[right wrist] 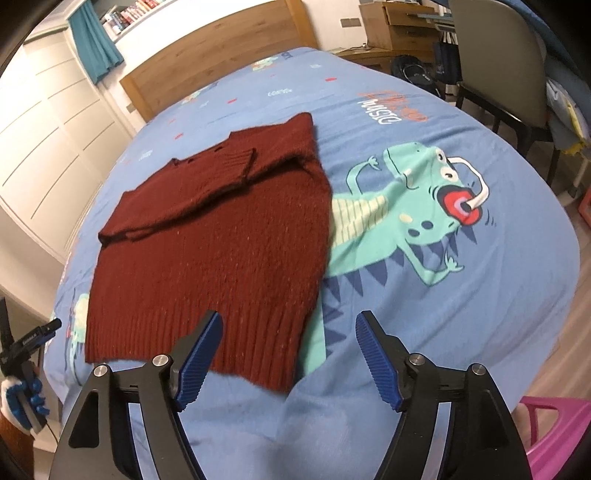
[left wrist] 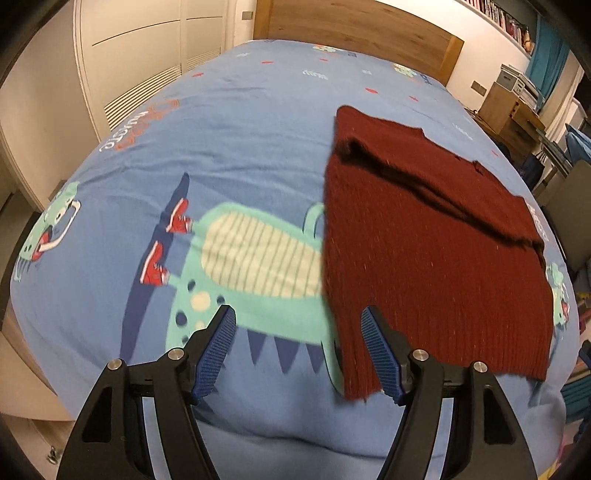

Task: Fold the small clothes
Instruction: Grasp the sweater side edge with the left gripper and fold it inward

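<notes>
A dark red knitted sweater (left wrist: 436,251) lies flat on the blue dinosaur bedspread (left wrist: 221,147), sleeves folded across its chest. It also shows in the right wrist view (right wrist: 221,243). My left gripper (left wrist: 298,317) is open and empty, hovering over the sweater's near left hem corner. My right gripper (right wrist: 289,323) is open and empty, above the near right hem corner. The left gripper's body (right wrist: 22,343), held in a gloved hand, shows at the left edge of the right wrist view.
The bed has a wooden headboard (left wrist: 362,29) at the far end. White wardrobe doors (left wrist: 140,55) stand to the left. A chair (right wrist: 509,74) and wooden desk (left wrist: 513,114) stand to the right. A pink plastic thing (right wrist: 554,424) is near my right gripper.
</notes>
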`<state>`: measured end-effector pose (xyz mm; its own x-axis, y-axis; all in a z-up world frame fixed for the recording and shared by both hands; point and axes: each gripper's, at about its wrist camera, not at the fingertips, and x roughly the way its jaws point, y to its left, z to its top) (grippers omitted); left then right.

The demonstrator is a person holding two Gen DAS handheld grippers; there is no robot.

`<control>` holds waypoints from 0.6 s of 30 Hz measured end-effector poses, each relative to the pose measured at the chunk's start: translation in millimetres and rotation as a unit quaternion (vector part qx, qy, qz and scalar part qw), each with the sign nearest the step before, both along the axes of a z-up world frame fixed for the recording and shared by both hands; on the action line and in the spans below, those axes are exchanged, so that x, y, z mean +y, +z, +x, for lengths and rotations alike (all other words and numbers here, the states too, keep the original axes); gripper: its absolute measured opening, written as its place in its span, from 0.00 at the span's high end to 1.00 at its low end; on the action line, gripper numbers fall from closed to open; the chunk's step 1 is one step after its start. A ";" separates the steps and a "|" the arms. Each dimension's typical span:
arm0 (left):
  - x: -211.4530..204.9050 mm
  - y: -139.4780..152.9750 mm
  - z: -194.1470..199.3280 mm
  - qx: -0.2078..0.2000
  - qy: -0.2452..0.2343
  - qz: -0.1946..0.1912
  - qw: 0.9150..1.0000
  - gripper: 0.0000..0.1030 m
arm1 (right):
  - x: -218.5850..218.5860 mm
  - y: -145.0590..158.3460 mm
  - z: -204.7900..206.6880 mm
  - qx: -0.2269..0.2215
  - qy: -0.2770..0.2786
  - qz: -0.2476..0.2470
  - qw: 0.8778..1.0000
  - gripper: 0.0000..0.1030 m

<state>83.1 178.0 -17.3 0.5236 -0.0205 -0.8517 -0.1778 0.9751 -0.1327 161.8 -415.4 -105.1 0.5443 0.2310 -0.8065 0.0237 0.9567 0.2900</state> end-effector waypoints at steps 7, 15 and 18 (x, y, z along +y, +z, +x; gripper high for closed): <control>-14.1 -12.6 -7.8 -0.001 -0.013 0.000 1.000 0.37 | 5.4 0.9 -3.8 0.004 -0.006 -0.002 1.000 0.24; -20.3 -25.8 -2.2 0.007 -0.024 -0.006 1.000 0.37 | 6.4 -21.5 6.5 0.039 -0.013 0.000 0.999 0.24; -19.7 -27.2 1.7 0.009 -0.025 -0.007 1.000 0.37 | 8.1 -32.6 11.4 0.053 -0.012 0.001 0.999 0.24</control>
